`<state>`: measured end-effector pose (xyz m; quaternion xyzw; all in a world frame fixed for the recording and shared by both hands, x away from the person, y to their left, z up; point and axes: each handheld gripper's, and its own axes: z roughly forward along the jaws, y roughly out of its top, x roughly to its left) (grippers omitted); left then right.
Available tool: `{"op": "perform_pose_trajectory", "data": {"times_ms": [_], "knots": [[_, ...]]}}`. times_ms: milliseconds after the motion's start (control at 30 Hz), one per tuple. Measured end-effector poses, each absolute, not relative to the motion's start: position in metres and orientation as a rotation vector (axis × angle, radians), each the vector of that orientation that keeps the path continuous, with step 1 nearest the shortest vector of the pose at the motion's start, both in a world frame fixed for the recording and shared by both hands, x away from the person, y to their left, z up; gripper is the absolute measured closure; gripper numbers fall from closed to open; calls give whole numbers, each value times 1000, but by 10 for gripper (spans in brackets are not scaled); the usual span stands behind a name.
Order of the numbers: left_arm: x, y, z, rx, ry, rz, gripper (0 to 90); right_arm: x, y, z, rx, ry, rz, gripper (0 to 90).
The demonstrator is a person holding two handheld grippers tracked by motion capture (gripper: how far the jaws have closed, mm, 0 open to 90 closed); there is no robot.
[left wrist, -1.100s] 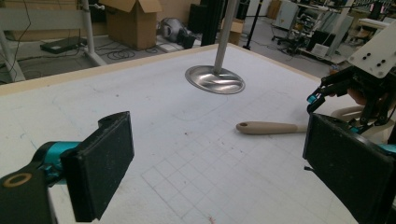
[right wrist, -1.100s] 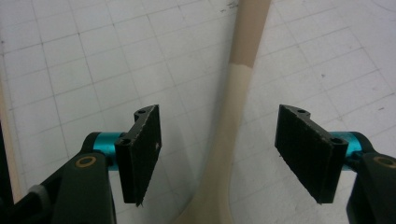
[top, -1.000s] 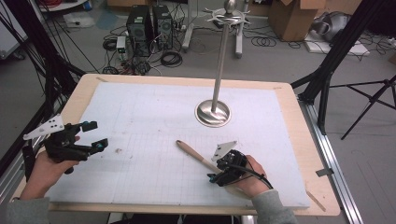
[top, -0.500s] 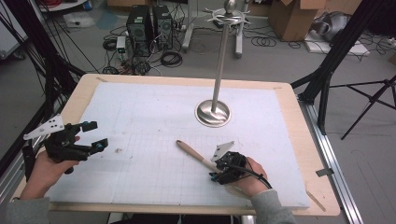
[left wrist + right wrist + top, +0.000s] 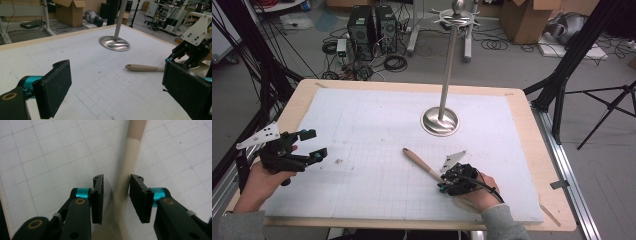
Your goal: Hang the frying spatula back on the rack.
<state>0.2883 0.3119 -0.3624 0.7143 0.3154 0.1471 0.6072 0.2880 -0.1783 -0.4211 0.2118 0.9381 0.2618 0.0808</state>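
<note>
Your right gripper [image 5: 441, 184] is down on the kitchen utensil [image 5: 419, 162], which lies flat on the white gridded mat [image 5: 362, 110] near the front edge of the surface, right of its middle. Its wooden handle points away toward the far left. In the right gripper view the pale neck of the utensil [image 5: 130, 157] runs between the two black pads. The jaws have just been closing and now stand narrow. A sliver of mat shows between the neck and one pad, while the other pad sits right against it, so I judge the grip not yet made (close, though). The head end is hidden under your gripper, so I can't tell whether it's a spoon or a spatula.

Your left gripper [image 5: 314, 145] hovers wide and empty by the left edge, toward the front-left corner, well apart from the utensil.

So the reach looks done: you are lined up across the neck, low on the mat. Left for you are the squeeze, the lift and wherever the utensil is to go. The metal stand [image 5: 439, 121], its round base toward the far edge just beyond the handle tip, seems a likely place, but that is a guess.
</note>
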Motion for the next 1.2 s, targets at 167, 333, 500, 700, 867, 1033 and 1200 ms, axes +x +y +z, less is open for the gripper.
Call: {"op": "perform_pose_trajectory", "data": {"times_ms": [167, 333, 500, 700, 867, 1033, 1200], "knots": [[289, 312, -364, 1650, 735, 339, 93, 287, -178, -420, 596, 2794, 759, 746], [290, 311, -364, 1655, 733, 337, 93, 285, -177, -420, 577, 2788, 750, 772], [290, 309, -364, 1660, 731, 335, 92, 286, -178, -420, 597, 2795, 767, 775], [290, 309, -364, 1662, 728, 338, 93, 288, -181, -419, 583, 2825, 811, 775], [289, 309, -363, 1658, 726, 341, 92, 288, -184, -413, 570, 2815, 858, 775], [290, 308, -362, 1650, 717, 332, 92, 290, -193, -404, 574, 2788, 955, 775], [290, 308, -362, 1641, 713, 330, 85, 293, -206, -397, 592, 2758, 1061, 775]]}}
